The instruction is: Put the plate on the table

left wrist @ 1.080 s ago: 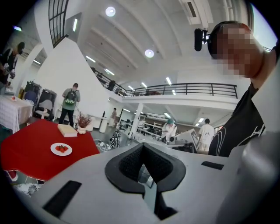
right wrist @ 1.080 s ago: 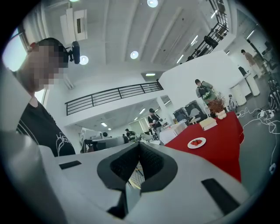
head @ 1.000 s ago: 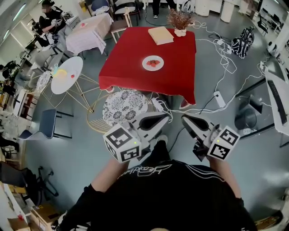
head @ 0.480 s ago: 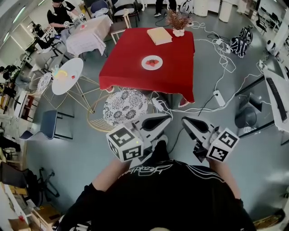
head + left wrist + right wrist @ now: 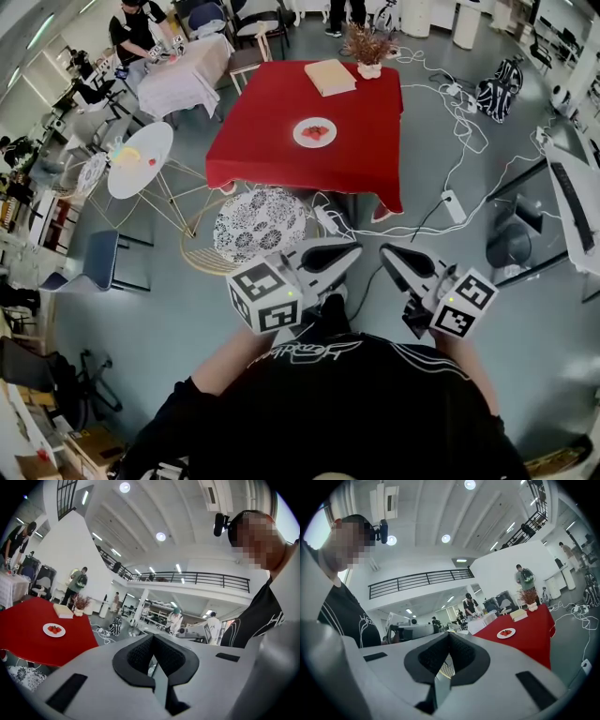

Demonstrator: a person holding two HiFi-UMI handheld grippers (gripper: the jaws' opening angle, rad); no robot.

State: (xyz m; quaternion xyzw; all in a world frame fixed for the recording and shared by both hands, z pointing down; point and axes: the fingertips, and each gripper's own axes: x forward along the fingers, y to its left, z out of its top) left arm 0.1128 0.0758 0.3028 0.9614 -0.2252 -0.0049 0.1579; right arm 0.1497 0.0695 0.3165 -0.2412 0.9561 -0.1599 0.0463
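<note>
A white plate (image 5: 315, 131) with red strawberries rests on the red-clothed table (image 5: 272, 122) a few steps ahead of me. It also shows small in the left gripper view, plate (image 5: 54, 630) on table (image 5: 23, 639), and in the right gripper view, plate (image 5: 506, 633) on table (image 5: 532, 625). Both grippers are held close to my chest, far from the table, pointing toward it. My left gripper (image 5: 352, 250) is shut with nothing in it. My right gripper (image 5: 384, 251) is shut and empty too. Their tips stand slightly apart from each other.
A tan box (image 5: 333, 76) and a vase of dried flowers (image 5: 371, 47) sit at the table's far end. A patterned round stool (image 5: 261, 222) and a white round table (image 5: 139, 157) stand left of my path. Cables and a power strip (image 5: 455, 205) cross the floor on the right.
My left gripper has drifted a little to the right and down. The right gripper has hardly moved, and the plate stays on the table.
</note>
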